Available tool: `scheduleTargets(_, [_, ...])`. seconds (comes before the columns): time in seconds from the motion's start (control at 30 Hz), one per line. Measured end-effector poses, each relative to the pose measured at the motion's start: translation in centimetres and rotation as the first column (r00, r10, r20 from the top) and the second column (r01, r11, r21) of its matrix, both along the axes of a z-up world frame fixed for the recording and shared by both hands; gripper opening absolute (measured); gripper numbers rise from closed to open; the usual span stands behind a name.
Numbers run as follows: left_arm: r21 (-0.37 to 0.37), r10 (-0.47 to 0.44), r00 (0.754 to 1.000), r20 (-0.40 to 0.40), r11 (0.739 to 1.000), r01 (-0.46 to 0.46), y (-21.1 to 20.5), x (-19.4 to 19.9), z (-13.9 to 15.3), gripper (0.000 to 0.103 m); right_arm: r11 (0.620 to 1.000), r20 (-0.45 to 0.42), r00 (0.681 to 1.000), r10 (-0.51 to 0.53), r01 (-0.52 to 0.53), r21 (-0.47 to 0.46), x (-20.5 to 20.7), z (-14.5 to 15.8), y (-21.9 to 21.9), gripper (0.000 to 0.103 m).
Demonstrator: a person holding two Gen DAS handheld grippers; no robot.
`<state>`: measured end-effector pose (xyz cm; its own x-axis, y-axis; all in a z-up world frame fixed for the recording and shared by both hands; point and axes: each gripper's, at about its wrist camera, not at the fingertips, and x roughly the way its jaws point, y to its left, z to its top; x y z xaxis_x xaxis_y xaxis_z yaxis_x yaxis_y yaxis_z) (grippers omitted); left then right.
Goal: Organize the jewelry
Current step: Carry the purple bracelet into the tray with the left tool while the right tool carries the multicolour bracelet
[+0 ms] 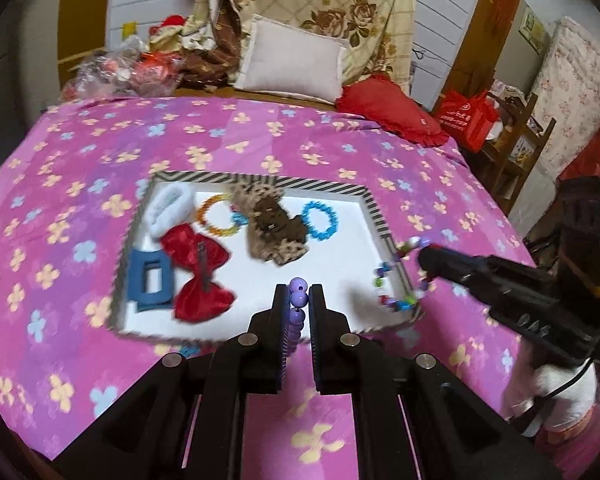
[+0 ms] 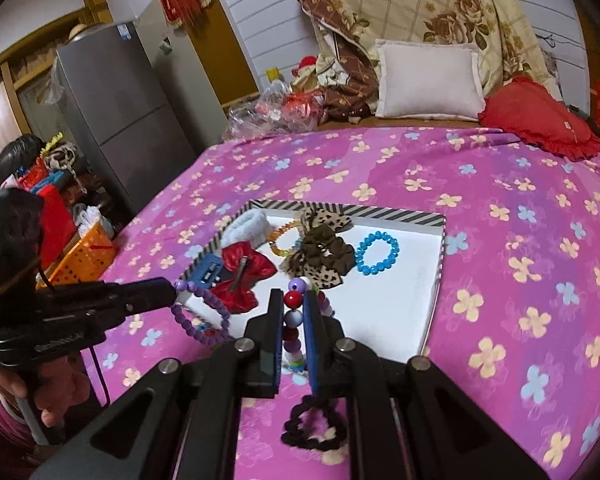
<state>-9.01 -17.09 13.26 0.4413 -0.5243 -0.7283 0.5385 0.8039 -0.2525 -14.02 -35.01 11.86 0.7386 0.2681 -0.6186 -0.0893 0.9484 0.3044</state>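
Note:
A white tray with a striped rim lies on the pink bedspread. It holds a red bow, a blue clip, a white scrunchie, an orange bracelet, a brown leopard bow and a blue bracelet. My left gripper is shut on a purple bead bracelet. My right gripper is shut on a multicolour bead bracelet over the tray's near right rim.
A black scrunchie lies on the bedspread just below my right gripper. Pillows and a red cushion are at the head of the bed. A grey fridge and an orange basket stand left of the bed.

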Motion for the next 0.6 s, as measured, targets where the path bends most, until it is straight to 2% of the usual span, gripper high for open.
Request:
scheduleTargets(0.1, [-0.023, -0.016, 0.999, -0.047, 1.0, 0.015, -1.4, 1.5, -0.8, 0.0, 1.0, -0.034, 0.999, 0.011, -0.01, 0.005, 1.8, -0.8, -0.5, 0.009])
scheduleTargets(0.2, [0.012, 0.013, 0.998, -0.064, 1.0, -0.012, -2.4, 3.2, -2.8, 0.0, 1.0, -0.081, 0.997, 0.008, -0.01, -0.024, 3.5, -2.2, -1.1, 0.009])
scheduleTargets(0.27, [0.043, 0.041, 0.994, -0.101, 0.998, -0.037, -2.5, 4.6, -4.7, 0.0, 0.997, -0.123, 0.992, -0.017, 0.007, -0.075, 4.9, -3.3, -1.7, 0.009])
scheduleTargets(0.37, [0.114, 0.092, 0.99, -0.11, 0.99, -0.079, -2.0, 5.8, -6.8, 0.0, 0.985, -0.169, 0.983, -0.068, 0.039, -0.168, 6.8, -4.5, -2.6, 0.009])
scheduleTargets(0.6, [0.169, 0.131, 0.983, -0.128, 0.98, -0.108, -0.6, 7.3, -9.0, 0.0, 0.939, -0.212, 0.967, -0.142, 0.063, -0.339, 10.6, -6.3, -3.4, 0.009])
